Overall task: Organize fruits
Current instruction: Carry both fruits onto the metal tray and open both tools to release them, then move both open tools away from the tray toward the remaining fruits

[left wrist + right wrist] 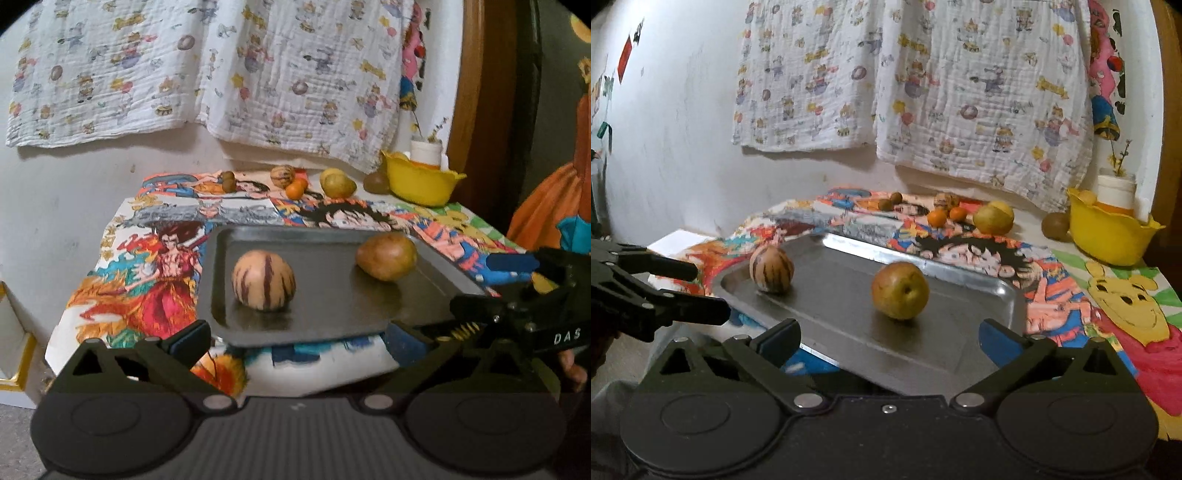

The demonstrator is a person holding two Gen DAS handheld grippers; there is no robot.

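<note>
1. Resting on the metal tray (pixel 960 275): two fruits, one striped melon (pixel 771 270) at its left end and one brownish pear (pixel 900 290) near its middle.
2. Beyond the tray: two oranges (pixel 937 218), one yellow bowl (pixel 1108 236).
3. Left gripper (pixel 295 338) and right gripper (pixel 888 338): fingers spread wide, pinching nothing, at the tray's near edge.

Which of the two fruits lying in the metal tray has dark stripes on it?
The pale round striped fruit at the tray's left end. Dark brownish streaks run down its cream skin. The other, a golden-brown pear-like fruit near the right side, is plain.
</note>
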